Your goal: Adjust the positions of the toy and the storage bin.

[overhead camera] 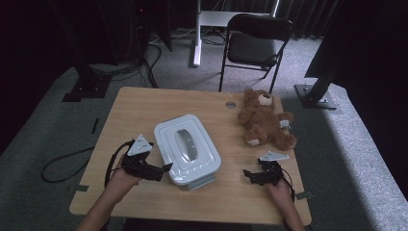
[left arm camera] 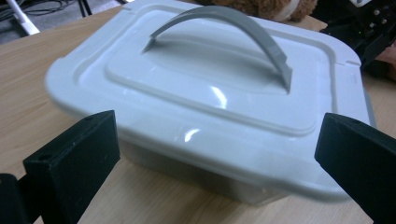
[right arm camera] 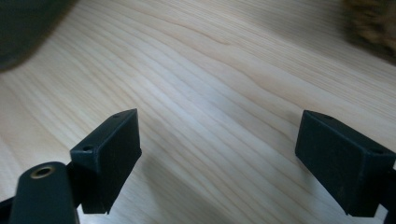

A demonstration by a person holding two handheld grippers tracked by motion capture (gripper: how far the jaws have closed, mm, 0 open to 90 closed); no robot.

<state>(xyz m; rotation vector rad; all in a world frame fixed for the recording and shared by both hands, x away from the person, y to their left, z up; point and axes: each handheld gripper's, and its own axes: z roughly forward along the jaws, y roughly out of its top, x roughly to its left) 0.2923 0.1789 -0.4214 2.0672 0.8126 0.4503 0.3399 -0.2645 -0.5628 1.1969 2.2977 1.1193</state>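
Black jaws of the left gripper (overhead camera: 166,168) stand spread wide, holding nothing, level with the near-left corner of the white lidded box (overhead camera: 187,149). In the left gripper view the box (left arm camera: 205,93) lies dead ahead at 12 o'clock, just beyond the jaw tips and spanning the gap between them; contact cannot be confirmed. The right gripper (overhead camera: 248,173) is likewise spread and holds nothing. It rests low over the bare wooden table (right arm camera: 210,70), well apart from the box, which lies toward its 9 o'clock in the high view.

The left gripper is the nearer tool. The coming move is judged to turn on this: the box presents a long side wall and lid rim to the left jaws, not the handle.

Box long axis in the high view: roughly 11 o'clock to 5 o'clock. The grey arched handle (left arm camera: 233,28) runs along the same axis, centred on the lid.

Container state: lid seated on the tub; contents hidden.

A brown teddy bear (overhead camera: 264,120) lies on the table at about 1 o'clock from the box, apart from it. Beyond the table stands a folding chair (overhead camera: 255,43).
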